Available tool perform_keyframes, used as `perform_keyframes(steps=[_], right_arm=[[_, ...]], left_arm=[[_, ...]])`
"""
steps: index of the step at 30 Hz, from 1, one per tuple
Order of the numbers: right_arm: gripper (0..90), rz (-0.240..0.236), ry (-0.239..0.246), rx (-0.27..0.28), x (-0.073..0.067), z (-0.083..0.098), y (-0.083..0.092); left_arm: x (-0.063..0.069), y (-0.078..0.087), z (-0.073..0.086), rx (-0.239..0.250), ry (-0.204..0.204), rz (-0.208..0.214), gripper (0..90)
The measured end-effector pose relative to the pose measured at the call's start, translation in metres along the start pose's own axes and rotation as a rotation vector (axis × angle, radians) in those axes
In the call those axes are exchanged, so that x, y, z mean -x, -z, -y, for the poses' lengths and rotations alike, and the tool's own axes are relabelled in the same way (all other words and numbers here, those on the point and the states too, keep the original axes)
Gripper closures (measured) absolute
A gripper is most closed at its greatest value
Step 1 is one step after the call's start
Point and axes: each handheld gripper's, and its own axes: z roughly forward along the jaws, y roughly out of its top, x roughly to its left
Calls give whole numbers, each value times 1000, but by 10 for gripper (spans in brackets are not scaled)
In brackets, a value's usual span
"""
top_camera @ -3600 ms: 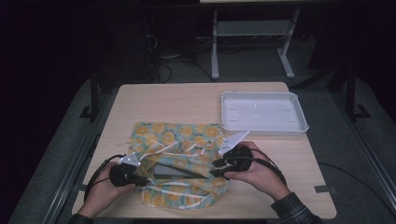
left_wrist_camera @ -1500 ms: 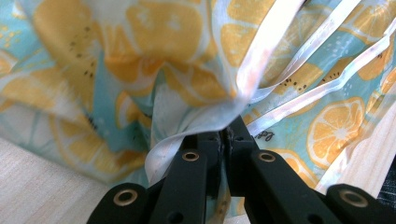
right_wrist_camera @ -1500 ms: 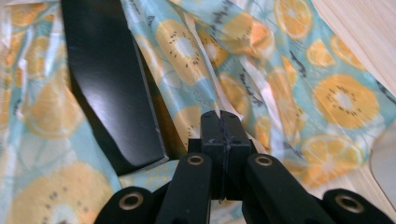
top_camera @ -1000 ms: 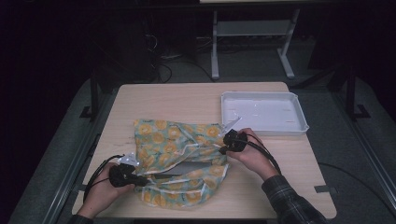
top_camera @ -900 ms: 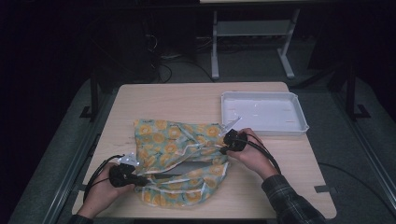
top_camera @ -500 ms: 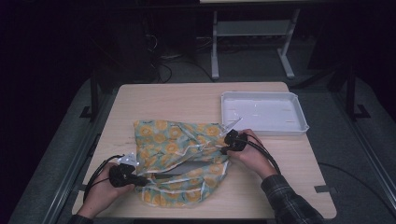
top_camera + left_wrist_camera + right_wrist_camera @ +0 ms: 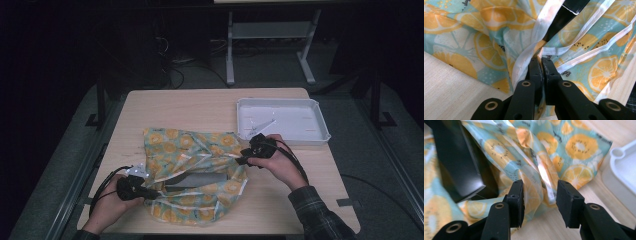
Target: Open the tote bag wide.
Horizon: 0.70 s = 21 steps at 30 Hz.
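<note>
At the frame's lower centre, the bag (image 7: pixel 195 172) lies on the table (image 7: pixel 200 107). The left gripper (image 7: pixel 541 65) pinches its edge; the right gripper (image 7: pixel 539 195) has just been opening, fabric loose between its jaws.

The high view is dim; light falls from above onto the wooden table (image 7: pixel 200 107) alone, and the room behind sinks into near black, its floor and frames barely legible; the picture is soft and slightly grainy, with no strong shadows on the tabletop. The white tray (image 7: pixel 320 134) is the brightest patch yet not blown out. The left gripper view is bright and evenly lit; the fruit-print bag (image 7: pixel 486 45) is sharp at the centre, softer at the edges; its white seams shine. The right gripper view shows glare on a crease of the bag, a blurred tray and near jaws slightly soft.
</note>
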Motion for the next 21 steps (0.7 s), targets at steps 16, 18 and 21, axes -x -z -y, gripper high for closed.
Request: perform_keyframes(steps=[16,18,21], right_arm=[[578,-129,177,-1,-48,-8,17],[583,-155,201,-5,-56,-7,16],[584,-171,238,-26,-64,-8,11]], left_arm=[[-1,0,0,5,0,0,873],[-1,0,0,5,1,0,873],[0,0,0,5,5,1,873]])
